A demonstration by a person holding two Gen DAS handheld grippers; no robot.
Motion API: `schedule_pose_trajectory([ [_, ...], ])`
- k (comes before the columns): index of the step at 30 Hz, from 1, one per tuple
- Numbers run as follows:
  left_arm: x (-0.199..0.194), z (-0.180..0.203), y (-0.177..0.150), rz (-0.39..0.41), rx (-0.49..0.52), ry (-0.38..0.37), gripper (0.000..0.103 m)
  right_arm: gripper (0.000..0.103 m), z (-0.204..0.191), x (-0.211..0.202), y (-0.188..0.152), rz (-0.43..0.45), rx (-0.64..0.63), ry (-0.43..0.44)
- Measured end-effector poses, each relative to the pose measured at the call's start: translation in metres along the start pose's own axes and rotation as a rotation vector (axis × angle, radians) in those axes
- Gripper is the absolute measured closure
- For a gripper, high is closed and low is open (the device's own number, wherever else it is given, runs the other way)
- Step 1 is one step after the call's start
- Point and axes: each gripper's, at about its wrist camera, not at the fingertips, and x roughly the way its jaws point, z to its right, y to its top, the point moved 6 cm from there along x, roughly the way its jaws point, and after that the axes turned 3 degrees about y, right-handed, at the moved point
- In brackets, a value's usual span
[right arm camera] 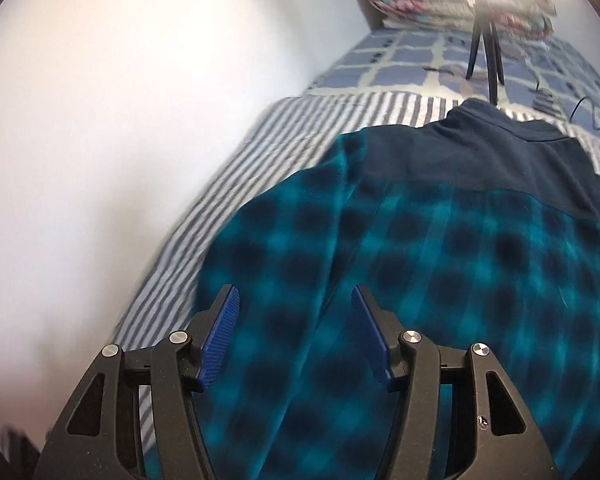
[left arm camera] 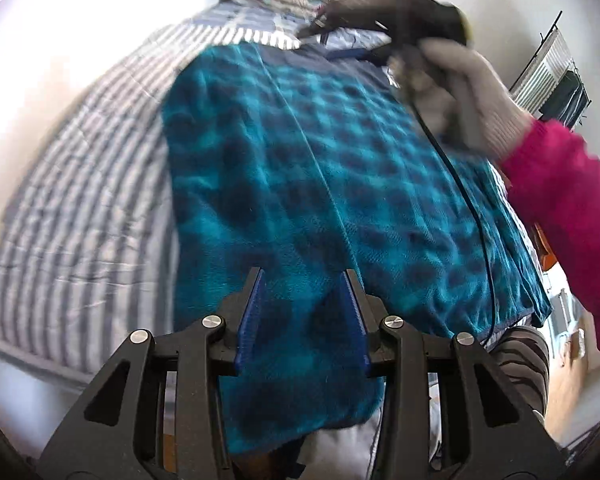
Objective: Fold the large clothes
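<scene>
A large teal and dark blue checked fleece garment (left arm camera: 300,184) lies spread on a bed with striped bedding (left arm camera: 80,200). It fills the right wrist view (right arm camera: 440,264), where its dark navy yoke and collar (right arm camera: 500,148) lie at the far end. My left gripper (left arm camera: 302,280) is open above the garment's near hem, nothing between its blue pads. My right gripper (right arm camera: 296,300) is open above a lengthwise fold of the garment, holding nothing. In the left wrist view the right gripper (left arm camera: 380,16) shows blurred over the far end, held by a gloved hand (left arm camera: 472,96) with a pink sleeve.
A white wall (right arm camera: 120,140) runs along the left side of the bed. A small black tripod (right arm camera: 485,48) stands on a blue checked cover (right arm camera: 400,60) beyond the garment. A folded floral quilt (right arm camera: 440,0) lies at the head. A cable (left arm camera: 468,208) crosses the garment's right part.
</scene>
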Motion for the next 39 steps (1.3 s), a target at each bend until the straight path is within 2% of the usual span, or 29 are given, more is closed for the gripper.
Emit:
schedule_pose_trajectory([
  [3, 0.022, -0.004, -0.005, -0.048, -0.019, -0.015, 0.064, 0.045, 0.028, 0.033, 0.026, 0.002, 0.065, -0.004],
  [5, 0.034, -0.007, -0.008, -0.075, -0.018, -0.016, 0.064, 0.045, 0.042, 0.057, 0.043, 0.012, 0.114, 0.027],
  [12, 0.054, -0.011, -0.017, -0.120, -0.019, -0.029, 0.064, 0.046, 0.060, 0.118, 0.058, -0.038, 0.172, 0.059],
  [14, 0.054, -0.012, -0.020, -0.121, -0.016, -0.030, 0.064, 0.077, 0.054, 0.121, 0.058, -0.030, 0.167, 0.113],
  [15, 0.054, -0.011, -0.021, -0.121, -0.011, -0.028, 0.064, 0.101, 0.049, 0.120, 0.058, -0.033, 0.165, 0.144],
  [18, 0.047, -0.008, -0.027, -0.119, 0.003, -0.027, 0.064, 0.101, 0.041, 0.100, 0.059, 0.010, 0.116, 0.101],
  [21, 0.044, -0.009, -0.031, -0.121, 0.001, -0.032, 0.064, 0.101, 0.043, 0.058, 0.061, 0.084, 0.091, 0.082],
  [22, 0.043, -0.008, -0.032, -0.123, 0.002, -0.031, 0.064, 0.101, 0.048, 0.047, 0.061, 0.104, 0.080, 0.055],
  [23, 0.042, -0.008, -0.034, -0.125, 0.005, -0.027, 0.064, 0.101, 0.056, 0.038, 0.059, 0.114, 0.055, -0.011],
  [25, 0.042, -0.007, -0.038, -0.124, 0.020, -0.020, 0.064, 0.101, 0.072, 0.042, 0.055, 0.076, 0.036, -0.101],
  [28, 0.042, -0.010, -0.041, -0.130, 0.027, -0.014, 0.064, 0.100, 0.094, 0.062, 0.043, -0.023, 0.024, -0.302],
  [29, 0.043, -0.009, -0.041, -0.130, 0.024, -0.014, 0.064, 0.100, 0.097, 0.065, 0.042, -0.043, 0.035, -0.319],
  [31, 0.042, -0.007, -0.040, -0.133, 0.022, -0.010, 0.064, 0.100, 0.093, 0.058, 0.048, -0.027, 0.029, -0.352],
  [36, 0.045, 0.001, -0.045, -0.130, 0.043, 0.013, 0.064, 0.097, 0.030, 0.038, 0.070, 0.014, -0.113, -0.266],
  [38, 0.047, 0.005, -0.045, -0.131, 0.040, 0.013, 0.064, 0.086, -0.011, 0.038, 0.076, 0.013, -0.203, -0.214],
  [39, 0.048, 0.006, -0.045, -0.132, 0.038, 0.012, 0.064, 0.069, -0.023, 0.041, 0.076, -0.001, -0.223, -0.169],
])
